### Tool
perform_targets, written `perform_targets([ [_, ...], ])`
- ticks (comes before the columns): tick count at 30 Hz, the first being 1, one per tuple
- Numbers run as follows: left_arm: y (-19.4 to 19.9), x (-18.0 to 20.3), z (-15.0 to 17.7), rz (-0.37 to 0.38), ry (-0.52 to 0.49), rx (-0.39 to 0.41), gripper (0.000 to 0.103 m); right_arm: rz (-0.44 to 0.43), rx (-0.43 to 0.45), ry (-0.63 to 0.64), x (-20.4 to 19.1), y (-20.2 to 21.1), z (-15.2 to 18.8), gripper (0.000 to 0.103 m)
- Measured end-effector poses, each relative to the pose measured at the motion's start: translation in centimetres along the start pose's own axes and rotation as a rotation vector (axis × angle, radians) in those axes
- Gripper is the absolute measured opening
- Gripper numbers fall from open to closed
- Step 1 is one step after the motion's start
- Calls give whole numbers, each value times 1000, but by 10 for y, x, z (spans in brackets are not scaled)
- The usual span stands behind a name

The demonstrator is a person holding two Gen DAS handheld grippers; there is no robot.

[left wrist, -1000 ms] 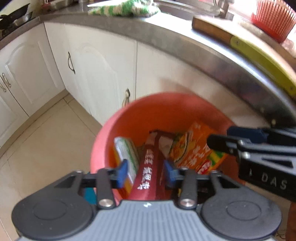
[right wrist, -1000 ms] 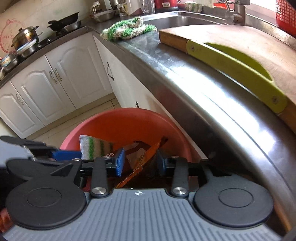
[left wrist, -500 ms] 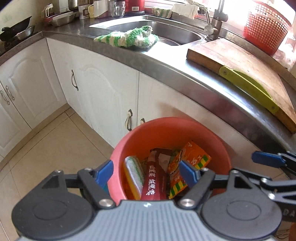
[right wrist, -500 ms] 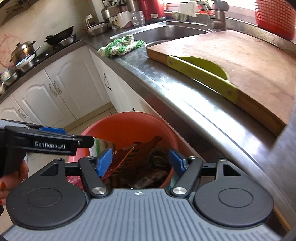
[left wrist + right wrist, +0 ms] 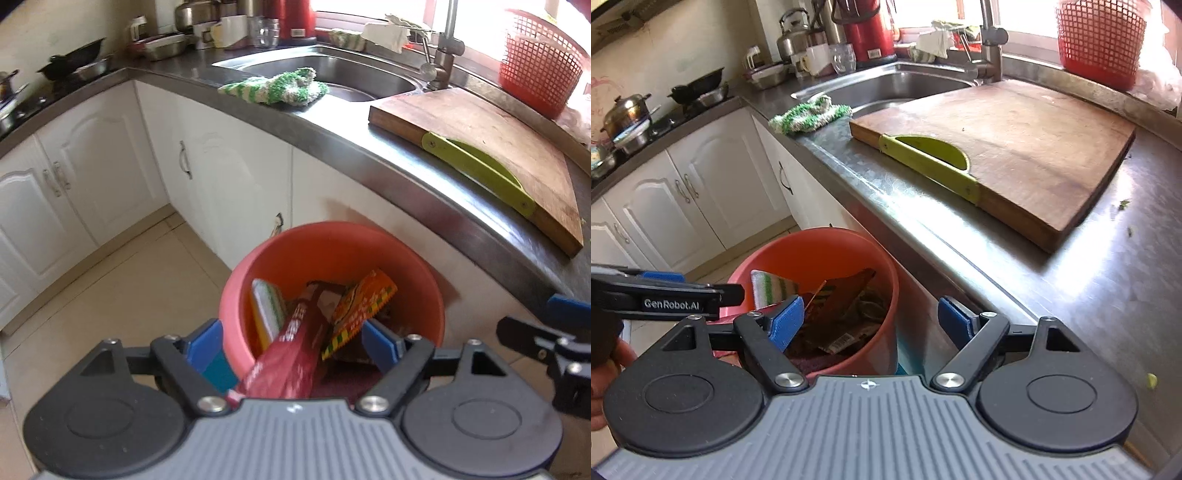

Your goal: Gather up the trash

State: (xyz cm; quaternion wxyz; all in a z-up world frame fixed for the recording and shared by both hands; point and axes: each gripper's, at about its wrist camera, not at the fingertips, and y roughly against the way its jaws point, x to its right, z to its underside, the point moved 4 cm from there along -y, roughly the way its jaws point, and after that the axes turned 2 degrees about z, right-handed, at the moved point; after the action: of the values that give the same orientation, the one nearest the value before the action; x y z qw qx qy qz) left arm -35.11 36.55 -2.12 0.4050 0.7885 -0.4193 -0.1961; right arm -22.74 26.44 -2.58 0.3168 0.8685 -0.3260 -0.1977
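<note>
An orange-red bin (image 5: pixel 417 273) stands on the floor against the white cabinets; it also shows in the right wrist view (image 5: pixel 820 251). Inside lie a dark red wrapper (image 5: pixel 295 347), an orange snack packet (image 5: pixel 364 306) and a green-striped packet (image 5: pixel 267 306). My left gripper (image 5: pixel 293 345) is open and empty above the bin's near rim. My right gripper (image 5: pixel 871 321) is open and empty above the bin's right side, by the counter edge. The striped packet (image 5: pixel 772 288) and brown wrappers (image 5: pixel 846 295) show there too.
A steel counter (image 5: pixel 997 266) runs along the right with a wooden cutting board (image 5: pixel 1015 147) and a green-white cloth (image 5: pixel 809 116) by the sink (image 5: pixel 886 85). A red mesh basket (image 5: pixel 1100 40) stands at the back. Small green scraps (image 5: pixel 1151 380) lie on the counter.
Both grippers opened, let their wrappers go into the bin and rose away from it. The bin looks smaller and lower in both views now.
</note>
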Motion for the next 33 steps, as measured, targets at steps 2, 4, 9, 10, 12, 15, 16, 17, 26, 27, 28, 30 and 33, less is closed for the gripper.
perform_targets([
  [2, 7, 3, 8, -23, 2, 3, 84, -1, 9, 5, 0, 6, 3, 100],
  [4, 14, 6, 16, -44, 5, 8, 84, -10, 14, 10, 0, 11, 6, 100],
  [9, 31, 14, 37, -87, 9, 22, 86, -32, 25, 34, -1, 22, 13, 100],
  [10, 34, 15, 41, -94, 12, 24, 87, -38, 28, 41, -2, 26, 16, 100],
  [12, 40, 16, 49, -107, 18, 27, 87, -45, 31, 55, -2, 33, 23, 100],
  [15, 47, 16, 60, -137, 26, 35, 88, -57, 30, 70, -2, 38, 29, 100],
  [16, 48, 17, 63, -145, 29, 35, 88, -61, 30, 76, -3, 39, 31, 100],
  [17, 50, 17, 66, -151, 32, 35, 88, -65, 30, 83, -2, 41, 32, 100],
  [26, 58, 14, 81, -197, 59, 46, 91, -100, 18, 139, -8, 48, 41, 100],
  [27, 58, 13, 82, -200, 62, 43, 91, -103, 17, 142, -7, 48, 41, 100],
  [28, 58, 13, 84, -203, 66, 41, 91, -104, 16, 144, -8, 48, 42, 100],
  [30, 59, 12, 86, -210, 70, 40, 91, -103, 16, 147, -7, 49, 42, 100],
  [33, 60, 10, 88, -215, 70, 42, 92, -106, 18, 155, -7, 50, 43, 100],
])
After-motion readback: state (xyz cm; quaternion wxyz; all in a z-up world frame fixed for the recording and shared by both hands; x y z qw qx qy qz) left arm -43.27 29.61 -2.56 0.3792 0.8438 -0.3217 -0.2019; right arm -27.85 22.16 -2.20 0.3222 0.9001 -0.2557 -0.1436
